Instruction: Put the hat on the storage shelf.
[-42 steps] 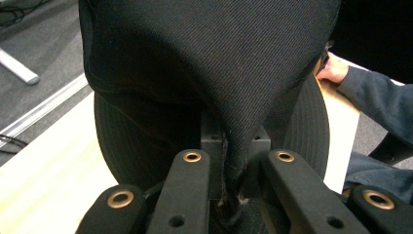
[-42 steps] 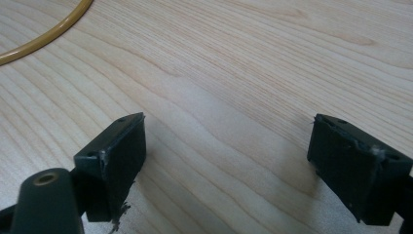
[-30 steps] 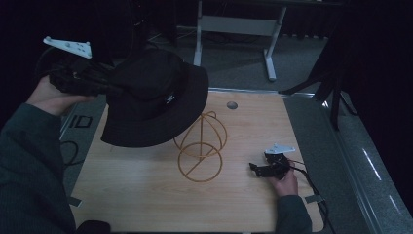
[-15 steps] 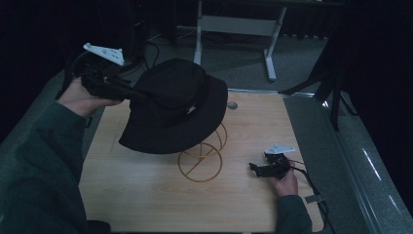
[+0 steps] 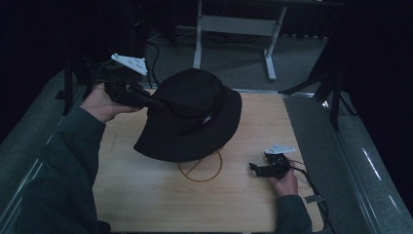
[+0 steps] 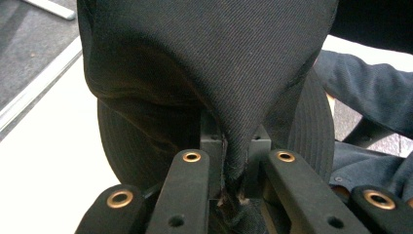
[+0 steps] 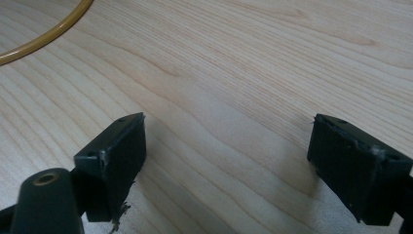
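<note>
Black bucket hat (image 5: 192, 117) held above the mid-left of the surface (image 5: 146, 190), over the gold wire stand (image 5: 200, 168), whose ring base shows under the near brim.

Left tongs (image 5: 156, 104) closed on a fold of the brim at the hat's left edge; in the left gripper view the cloth (image 6: 229, 87) is pinched and creased between the pads.

Right tongs (image 5: 253, 167) rest on the surface at near right, jaws apart, nothing between them.

Judgement: hat is light, soft, floppy; sags from a one-point hold. Brim edge is a sound grip; a second hold opposite would steady it.
</note>
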`<action>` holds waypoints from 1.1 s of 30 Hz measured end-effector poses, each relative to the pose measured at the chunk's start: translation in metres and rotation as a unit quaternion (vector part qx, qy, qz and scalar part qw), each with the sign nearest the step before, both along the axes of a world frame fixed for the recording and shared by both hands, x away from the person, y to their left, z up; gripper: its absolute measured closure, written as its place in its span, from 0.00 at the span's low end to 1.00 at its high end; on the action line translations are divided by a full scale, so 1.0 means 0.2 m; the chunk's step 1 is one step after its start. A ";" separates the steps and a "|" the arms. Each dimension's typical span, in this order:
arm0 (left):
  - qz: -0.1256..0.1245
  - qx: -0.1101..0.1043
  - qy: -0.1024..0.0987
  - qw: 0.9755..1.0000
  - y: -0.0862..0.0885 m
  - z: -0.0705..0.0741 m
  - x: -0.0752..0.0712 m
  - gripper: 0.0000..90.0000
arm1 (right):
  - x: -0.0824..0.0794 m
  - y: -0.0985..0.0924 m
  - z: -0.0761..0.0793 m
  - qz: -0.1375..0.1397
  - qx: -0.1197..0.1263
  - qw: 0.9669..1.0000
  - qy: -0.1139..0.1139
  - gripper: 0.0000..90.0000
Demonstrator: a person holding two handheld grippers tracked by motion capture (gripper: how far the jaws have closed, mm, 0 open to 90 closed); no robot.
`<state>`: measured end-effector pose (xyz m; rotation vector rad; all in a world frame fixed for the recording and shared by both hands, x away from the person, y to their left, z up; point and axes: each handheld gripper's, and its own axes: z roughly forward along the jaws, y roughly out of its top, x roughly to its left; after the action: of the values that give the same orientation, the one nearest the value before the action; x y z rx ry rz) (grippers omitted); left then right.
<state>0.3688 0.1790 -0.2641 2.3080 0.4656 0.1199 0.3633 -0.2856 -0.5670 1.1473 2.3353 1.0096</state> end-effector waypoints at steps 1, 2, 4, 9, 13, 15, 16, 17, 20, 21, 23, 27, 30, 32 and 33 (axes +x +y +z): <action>-0.003 0.002 0.001 1.000 -0.01 0.00 0.00 0.94 | 0.00 0.00 0.00 0.000 0.000 1.000 0.000 0.16; -0.007 0.005 0.001 1.000 -0.03 -0.01 0.00 0.94 | 0.00 0.00 0.00 0.000 0.000 1.000 0.000 0.16; -0.013 0.012 0.003 1.000 -0.06 -0.03 0.00 0.94 | 0.00 0.00 0.00 0.000 0.000 1.000 0.000 0.16; -0.021 0.036 0.002 0.999 -0.13 -0.06 0.00 0.94 | 0.00 0.00 0.00 0.000 0.000 1.000 0.000 0.16; -0.024 0.045 0.004 0.999 -0.16 -0.08 0.01 0.93 | 0.00 0.00 0.00 0.000 0.000 1.000 0.000 0.16; -0.025 0.052 0.007 0.998 -0.17 -0.09 0.01 0.93 | 0.00 0.00 0.00 0.000 0.000 1.000 0.000 0.16; -0.024 0.053 0.007 0.998 -0.18 -0.10 0.01 0.93 | 0.00 0.00 0.00 0.000 0.000 1.000 0.000 0.16; -0.024 0.058 0.008 0.998 -0.19 -0.11 0.02 0.92 | 0.00 0.00 0.00 0.000 0.000 1.000 0.000 0.16; -0.026 0.064 0.011 0.998 -0.20 -0.13 0.02 0.91 | 0.00 0.00 0.00 0.000 0.000 1.000 0.000 0.16; -0.027 0.068 0.012 0.997 -0.21 -0.14 0.02 0.91 | 0.00 0.00 0.00 0.000 0.000 1.000 0.000 0.16; -0.032 0.076 0.015 0.997 -0.23 -0.16 0.02 0.90 | 0.00 0.00 0.00 0.000 0.000 1.000 0.000 0.16; -0.039 0.079 0.024 0.996 -0.24 -0.19 0.02 0.88 | 0.00 0.00 0.00 0.000 0.001 1.000 0.001 0.16; -0.041 0.085 0.035 0.995 -0.24 -0.20 0.03 0.82 | 0.00 0.00 0.00 0.000 0.000 1.000 0.000 0.16; -0.038 0.086 0.038 0.995 -0.24 -0.21 0.03 0.74 | 0.00 0.00 0.00 0.000 0.000 1.000 0.000 0.16; -0.035 0.081 0.038 0.995 -0.23 -0.21 0.02 0.71 | 0.00 0.00 0.00 0.000 0.000 1.000 0.000 0.16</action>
<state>0.3734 0.1322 -0.3070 2.4927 0.4246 0.0373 0.3633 -0.2856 -0.5670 1.1482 2.3353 1.0101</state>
